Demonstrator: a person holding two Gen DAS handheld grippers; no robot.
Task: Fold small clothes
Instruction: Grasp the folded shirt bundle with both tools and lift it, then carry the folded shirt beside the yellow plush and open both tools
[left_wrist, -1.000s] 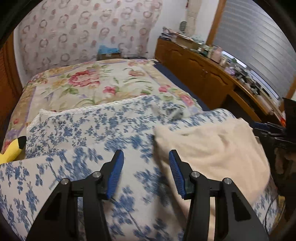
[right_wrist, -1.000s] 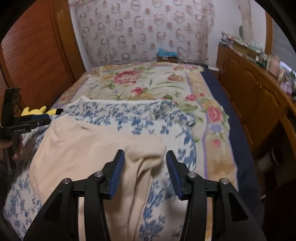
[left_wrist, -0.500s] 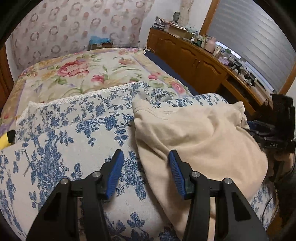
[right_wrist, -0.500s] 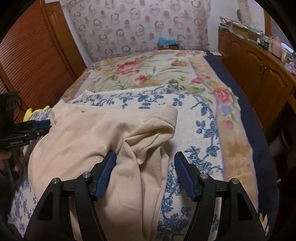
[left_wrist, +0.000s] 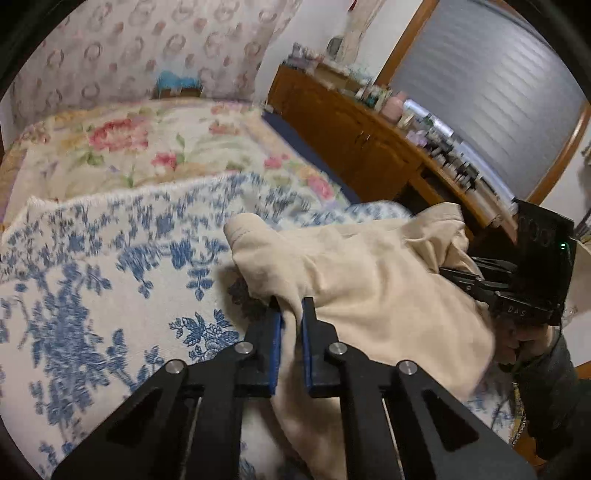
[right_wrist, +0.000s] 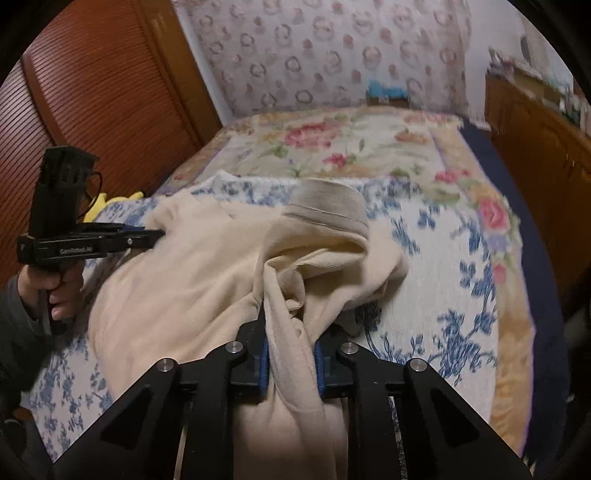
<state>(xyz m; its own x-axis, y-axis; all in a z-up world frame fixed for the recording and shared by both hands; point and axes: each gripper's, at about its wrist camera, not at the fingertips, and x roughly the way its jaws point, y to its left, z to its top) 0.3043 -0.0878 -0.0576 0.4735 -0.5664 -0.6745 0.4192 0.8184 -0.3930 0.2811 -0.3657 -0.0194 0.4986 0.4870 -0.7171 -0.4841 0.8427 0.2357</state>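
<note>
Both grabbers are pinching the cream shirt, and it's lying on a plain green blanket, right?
Not quite. The left hand-held gripper and right hand-held gripper do pinch the cream shirt, but the blanket under it is white with blue flowers, as both wrist views show.

Cream garment between closing jaws

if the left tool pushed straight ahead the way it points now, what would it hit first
The left tool is already clamped on the cream fabric garment. Straight ahead, it would likely push into more of that garment, then the blue floral white bedspread beneath; depth is unclear.
</note>
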